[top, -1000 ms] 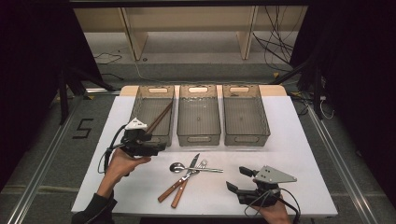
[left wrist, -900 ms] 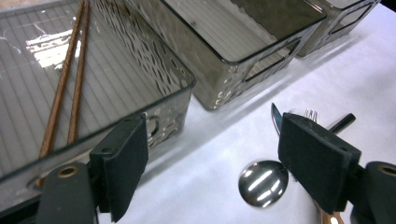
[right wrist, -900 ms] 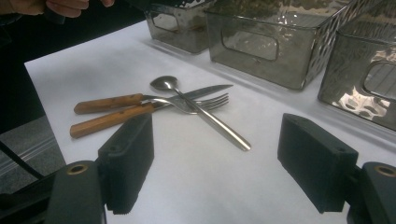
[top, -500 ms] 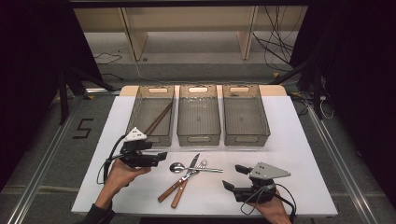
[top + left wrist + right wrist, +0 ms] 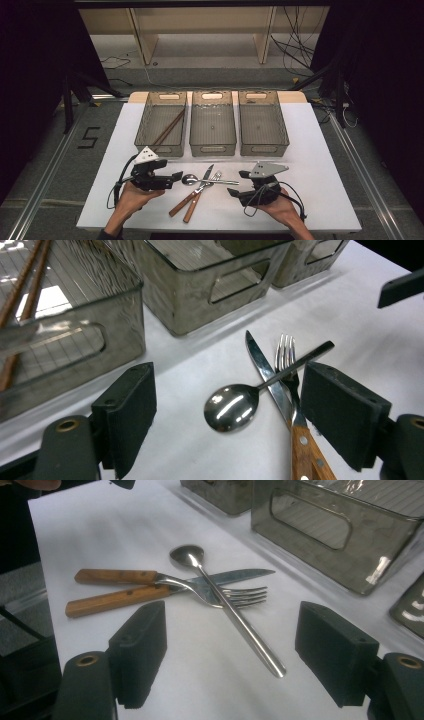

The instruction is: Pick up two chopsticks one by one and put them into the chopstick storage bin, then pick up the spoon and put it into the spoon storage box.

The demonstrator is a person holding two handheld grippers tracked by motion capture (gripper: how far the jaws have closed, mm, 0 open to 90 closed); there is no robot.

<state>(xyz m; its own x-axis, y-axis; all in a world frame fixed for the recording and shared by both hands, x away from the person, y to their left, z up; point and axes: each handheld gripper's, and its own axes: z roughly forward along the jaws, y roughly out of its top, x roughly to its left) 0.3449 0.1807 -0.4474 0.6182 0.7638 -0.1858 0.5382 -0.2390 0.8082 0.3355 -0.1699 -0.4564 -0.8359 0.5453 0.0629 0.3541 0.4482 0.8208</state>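
Observation:
A metal spoon [image 5: 191, 179] lies across a wooden-handled knife [image 5: 186, 201] and a wooden-handled fork [image 5: 199, 196] in the middle of the white table. My left gripper [image 5: 174, 177] is open just left of the spoon's bowl [image 5: 231, 407], which lies between its jaws in the left gripper view. My right gripper [image 5: 241, 183] is open at the end of the spoon's handle [image 5: 247, 632]. The knife [image 5: 227, 576] and fork [image 5: 235, 596] lie crossed beyond it. Neither gripper touches anything.
Three translucent grey bins stand in a row behind the cutlery. The left bin [image 5: 146, 134] holds brown chopsticks [image 5: 167, 128]; the middle bin [image 5: 212, 145] and right bin [image 5: 264, 146] look empty. Bare table [image 5: 320, 165] extends to the right.
My left gripper has come down from the left bin's front toward the spoon's bowl. The right gripper has moved left and forward to the spoon's handle. The cutlery has not moved.

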